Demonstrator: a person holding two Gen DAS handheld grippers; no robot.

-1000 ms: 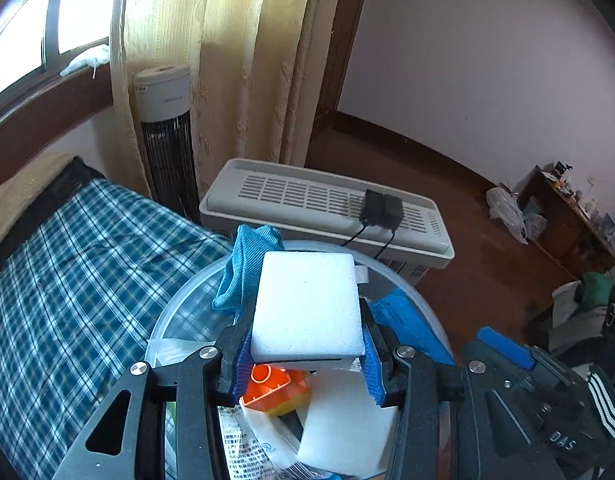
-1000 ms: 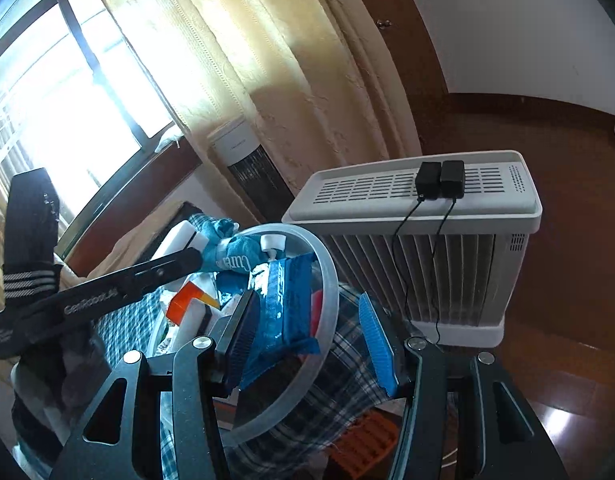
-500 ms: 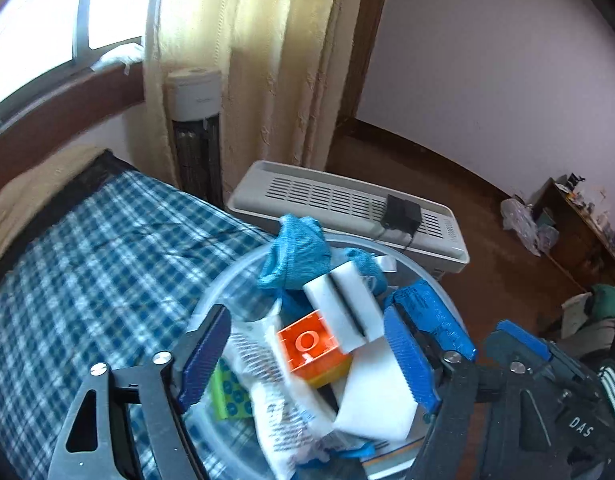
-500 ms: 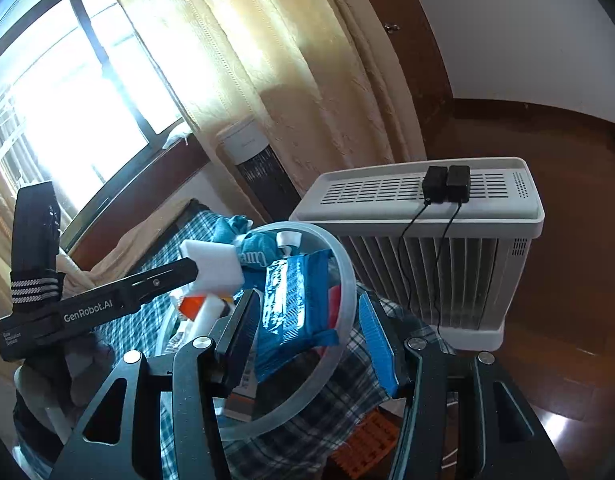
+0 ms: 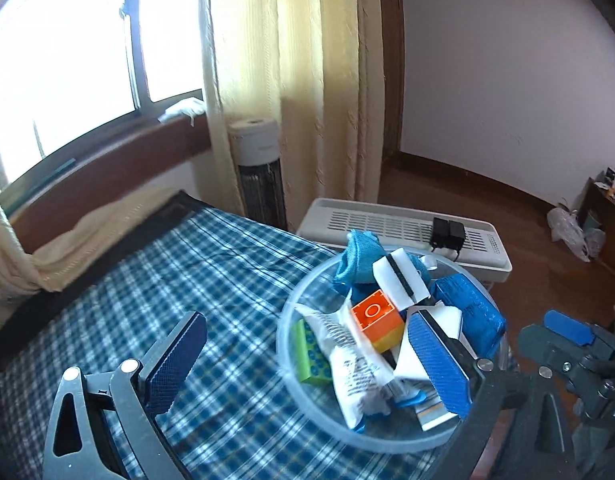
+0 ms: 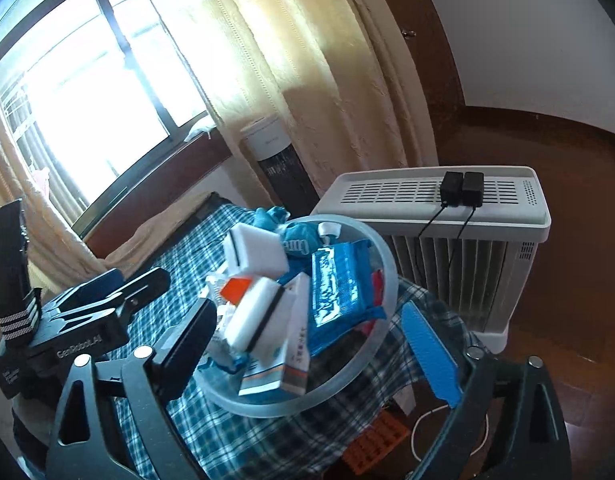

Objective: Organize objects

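One clear bowl point(image 5: 291, 380), two white sponges point(image 5: 401, 282), one orange block point(image 5: 375, 314).
Left gripper point(image 5: 307, 364) and right gripper point(image 6: 319, 344) hover released, empty, beside it.

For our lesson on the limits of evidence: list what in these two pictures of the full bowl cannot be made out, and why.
- Left wrist view: print on the white crinkled plastic packet is too small and blurred.
- Left wrist view: the green studded toy brick is partly covered by that packet.
- Right wrist view: the floor of the clear round plastic bowl is buried under its contents.
- Right wrist view: the orange ridged object is cut off by the bedcover's edge.
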